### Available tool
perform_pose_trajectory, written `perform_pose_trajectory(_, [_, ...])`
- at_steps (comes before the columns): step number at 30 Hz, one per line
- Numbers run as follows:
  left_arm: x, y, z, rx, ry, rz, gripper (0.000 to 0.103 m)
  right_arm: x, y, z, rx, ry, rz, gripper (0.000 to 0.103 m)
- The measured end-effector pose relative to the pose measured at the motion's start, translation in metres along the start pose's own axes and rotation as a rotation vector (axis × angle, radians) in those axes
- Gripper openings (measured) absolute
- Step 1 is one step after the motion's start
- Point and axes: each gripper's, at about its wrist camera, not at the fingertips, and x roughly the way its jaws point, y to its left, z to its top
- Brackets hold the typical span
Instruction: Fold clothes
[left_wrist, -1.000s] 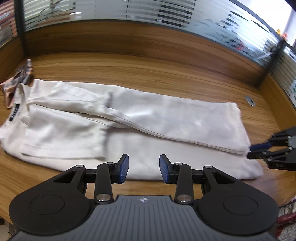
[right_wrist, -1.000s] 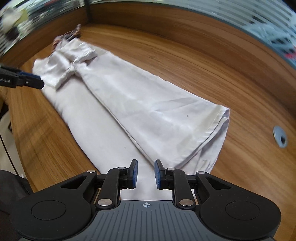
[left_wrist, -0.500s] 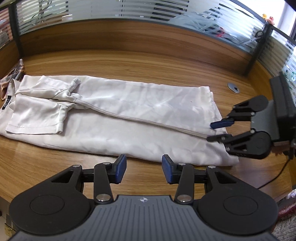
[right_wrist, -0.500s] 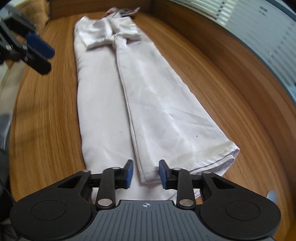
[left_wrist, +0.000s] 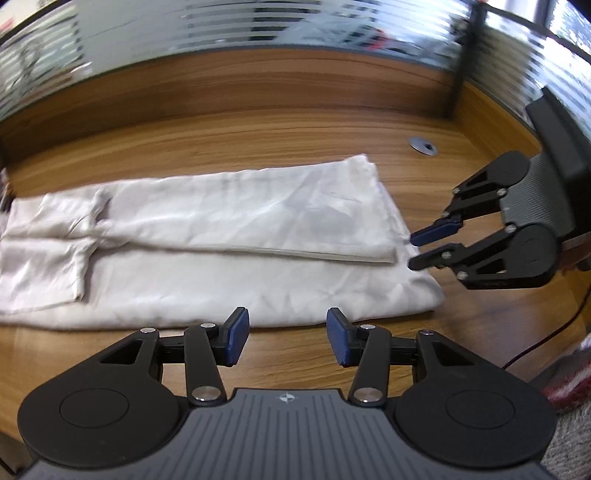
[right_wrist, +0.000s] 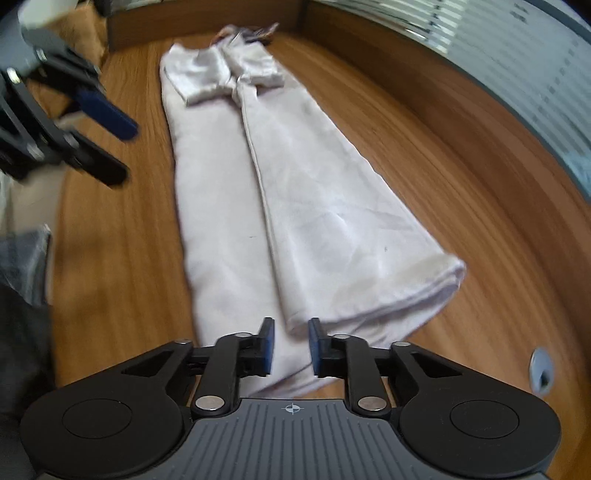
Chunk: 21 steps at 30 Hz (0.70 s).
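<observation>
Left gripper (left_wrist: 284, 341) angled down over the desk (left_wrist: 258, 136), jaws just widening, empty. Right gripper (right_wrist: 290, 345) released, reopening astride the white trousers' (left_wrist: 221, 236) hem.

Left gripper (left_wrist: 284, 334): matte black linkage arms, round black pivot housings each side, silver screw heads at the joints
Left pads (left_wrist: 236, 341): blue, flat, rectangular
Left base plate: grey, ribbed, small white crosshair mark at top centre
Right gripper (right_wrist: 290, 345): same black arms, silver screws, ribbed grey plate with crosshair
Right pads (right_wrist: 266, 347): blue
</observation>
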Motion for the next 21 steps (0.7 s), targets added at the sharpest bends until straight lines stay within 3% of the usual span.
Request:
perform_pose_trajectory(5, [0.017,-0.018,0.003,0.073,0.022,-0.043,0.052,-0.012,0.012,-0.024,0.003,0.006,0.065,0.029])
perform_pose_trajectory(7, [0.022,-0.025,0.004,0.108,0.026,-0.055,0.054,-0.009,0.02,-0.03,-0.027,0.017,0.056,0.034])
perform_pose_trajectory(14, [0.036,-0.046,0.007,0.24,0.026,-0.088,0.062,0.001,0.044,-0.036,-0.175,0.027,-0.007,0.033])
perform_pose_trajectory(15, [0.038,-0.05,0.007,0.261,0.023,-0.092,0.064,0.002,0.045,-0.036,-0.185,0.03,-0.015,0.03])
perform_pose_trajectory(17, [0.041,-0.057,0.006,0.305,0.017,-0.1,0.069,0.004,0.046,-0.037,-0.201,0.035,-0.03,0.009])
perform_pose_trajectory(21, [0.05,-0.075,0.006,0.406,0.005,-0.111,0.069,-0.007,0.039,-0.032,-0.15,0.001,-0.033,0.005])
